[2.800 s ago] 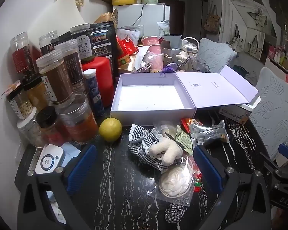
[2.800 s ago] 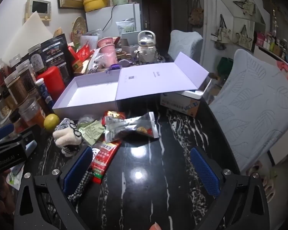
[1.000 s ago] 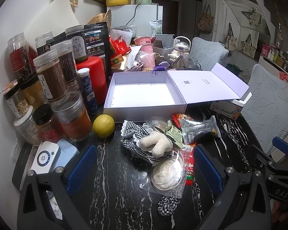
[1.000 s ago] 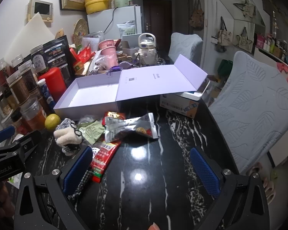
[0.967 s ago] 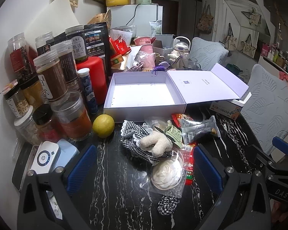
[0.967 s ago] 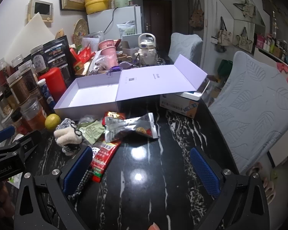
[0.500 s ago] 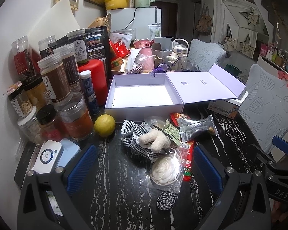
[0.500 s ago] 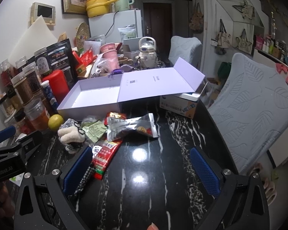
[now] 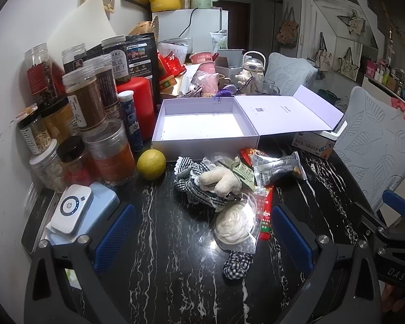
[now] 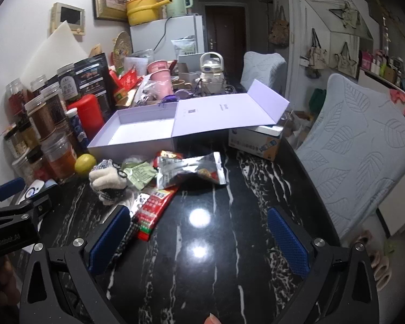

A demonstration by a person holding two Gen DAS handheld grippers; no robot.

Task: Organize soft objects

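Both claws stand wide apart and hold nothing: the left gripper (image 9: 202,232) frames the pile at the bottom of its view, the right gripper (image 10: 198,236) hangs over bare black marble table (image 10: 229,270). Compared with 2.8 s ago both cameras have pulled back and risen, so the pile sits lower and smaller in frame and more of the table shows; nothing on it has shifted.

At lower left, only the left wrist view shows the white charger (image 9: 70,213) on a blue case. The yellow lemon (image 9: 151,164) lies just in front of the lavender box (image 9: 205,124), open and empty, upper centre of both views. In front of the box lie the soft things: a fuzzy cream plush (image 9: 220,181) on gingham cloth (image 9: 191,186), a white scrunchie in a clear bag (image 9: 233,226), and a checked scrunchie (image 9: 236,266) lowest in frame. The right view hides both scrunchies behind its left finger, showing only a strip of check. It shows the silver snack packet (image 10: 194,171) and red packet (image 10: 154,206) more plainly. A fingertip is cut off at its bottom edge.
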